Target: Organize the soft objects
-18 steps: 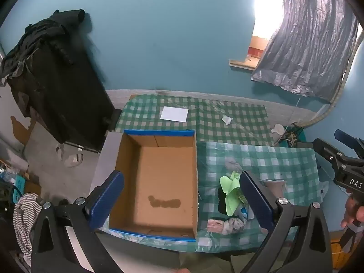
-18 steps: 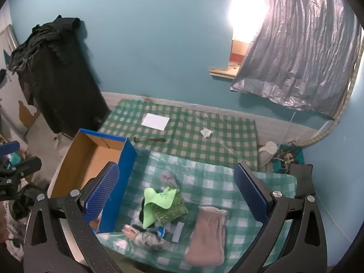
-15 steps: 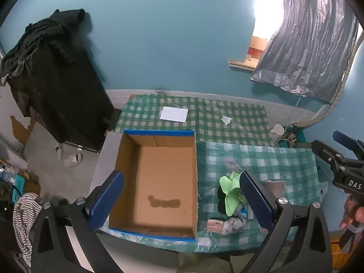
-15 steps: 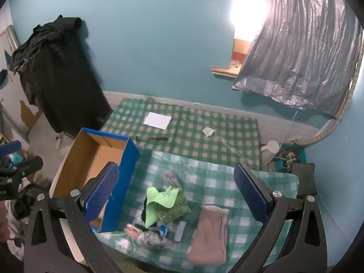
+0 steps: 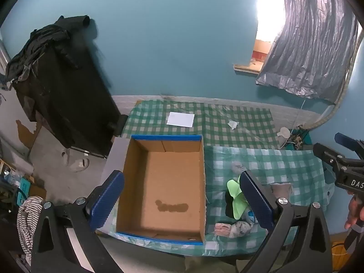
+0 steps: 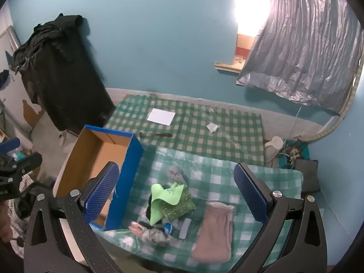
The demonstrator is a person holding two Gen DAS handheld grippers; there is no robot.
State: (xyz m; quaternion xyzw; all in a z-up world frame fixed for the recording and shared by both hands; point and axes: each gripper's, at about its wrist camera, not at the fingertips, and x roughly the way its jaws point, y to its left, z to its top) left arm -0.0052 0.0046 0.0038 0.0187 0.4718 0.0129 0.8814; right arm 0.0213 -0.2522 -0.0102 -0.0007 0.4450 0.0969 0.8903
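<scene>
Left gripper (image 5: 182,195): jaws spread wide, nothing between them, touching nothing. It hangs tilted downward over the cardboard box (image 5: 163,182).

Right gripper (image 6: 176,193): jaws likewise spread wide, holding nothing, touching nothing. It hangs tilted downward over the pile of soft things. A hand (image 5: 353,209) grips its handle at the right edge of the left view.

Desk (image 6: 261,182): covered with a green-and-white checked cloth. The cardboard box, blue on the outside, stands open at the left edge; its floor shows one dark stain and no contents. Just to the right of the box, toward the front edge, lies the pile: a bright green cloth (image 6: 166,198) on top of a dark green patterned cloth (image 6: 182,207), a grey crumpled piece (image 6: 175,173) behind them, a mottled grey and pink item (image 6: 152,232) at the front edge. A pink sock-like piece (image 6: 216,232) lies apart to the right of the pile, near the front edge.

Room: beyond the desk a second checked cloth (image 6: 204,125) covers the floor, carrying a white sheet of paper (image 6: 161,116) and a small crumpled white scrap (image 6: 212,127). Blue walls; dark clothing (image 6: 56,68) hangs at the left; a grey curtain (image 6: 302,45) hangs at the right beside a bright opening.
</scene>
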